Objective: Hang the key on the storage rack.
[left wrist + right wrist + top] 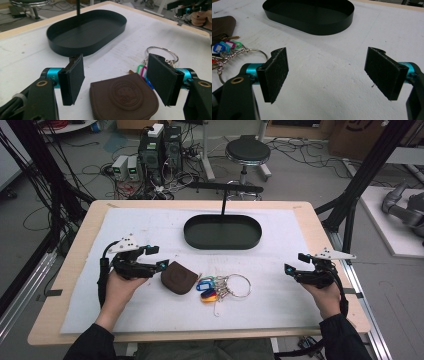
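Looking down in the high view, we see the left claw point(161, 257) at centre left of the frame, its jaws spread and pinching nothing, pointing toward the brown embossed leather pouch point(179, 277) that lies just beside its tips. In the left gripper view, we see the same pouch point(123, 97) at the lower centre, lying flat on the white-covered wooden bench point(22, 60) between and just ahead of the two spread black pads point(75, 77), which do not touch it. Touching the pouch's right edge in the high view is a bunch of coloured plastic key tags on a large metal ring point(225, 286), at the centre of the frame.

We find the right claw point(295, 263) at centre right of the high view, jaws likewise spread and empty, well apart from the ring. In the right gripper view, its pads point(275, 72) frame bare bench cover, with the ring and tags point(229, 53) at the left edge and the pouch point(222, 27) in the upper left corner.

Behind these things, at upper centre of the high view, sits a black oval metal tray point(222, 240) with a low wall.
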Demonstrator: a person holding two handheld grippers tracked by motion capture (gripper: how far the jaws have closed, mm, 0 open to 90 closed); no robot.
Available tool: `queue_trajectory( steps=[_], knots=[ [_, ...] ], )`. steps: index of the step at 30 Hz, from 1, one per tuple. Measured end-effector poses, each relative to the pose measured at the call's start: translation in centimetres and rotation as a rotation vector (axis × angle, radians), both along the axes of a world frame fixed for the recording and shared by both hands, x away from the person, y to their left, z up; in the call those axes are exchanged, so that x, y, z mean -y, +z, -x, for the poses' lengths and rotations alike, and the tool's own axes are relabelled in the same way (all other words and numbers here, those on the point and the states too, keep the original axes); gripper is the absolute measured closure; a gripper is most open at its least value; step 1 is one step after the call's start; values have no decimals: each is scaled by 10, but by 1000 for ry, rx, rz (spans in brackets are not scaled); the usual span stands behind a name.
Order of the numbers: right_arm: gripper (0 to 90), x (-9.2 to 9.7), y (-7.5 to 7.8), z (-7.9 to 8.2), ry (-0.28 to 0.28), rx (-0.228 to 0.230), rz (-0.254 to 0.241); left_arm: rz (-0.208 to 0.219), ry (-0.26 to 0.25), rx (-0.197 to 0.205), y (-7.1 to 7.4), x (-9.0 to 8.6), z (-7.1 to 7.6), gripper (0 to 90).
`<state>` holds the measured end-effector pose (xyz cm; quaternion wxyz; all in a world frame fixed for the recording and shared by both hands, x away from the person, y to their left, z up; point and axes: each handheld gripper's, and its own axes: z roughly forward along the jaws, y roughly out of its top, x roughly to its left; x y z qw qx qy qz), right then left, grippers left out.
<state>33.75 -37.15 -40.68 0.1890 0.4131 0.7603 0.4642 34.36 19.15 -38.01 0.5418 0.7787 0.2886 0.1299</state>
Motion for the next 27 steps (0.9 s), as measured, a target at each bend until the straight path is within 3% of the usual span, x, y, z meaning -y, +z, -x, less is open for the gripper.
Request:
queue_trajectory(
  steps=[14, 26, 27],
  knots=[
    [198, 4, -2, 0, -2, 4, -6, -35, -126, -32, 9, 59, -15, 307],
    [198, 3, -3, 1, 3, 3, 2, -83, -209, -69, 5, 111, -29, 335],
    [198, 3, -3, 1, 2, 1, 1, -86, -223, -86, 3, 120, -32, 339]
  ],
)
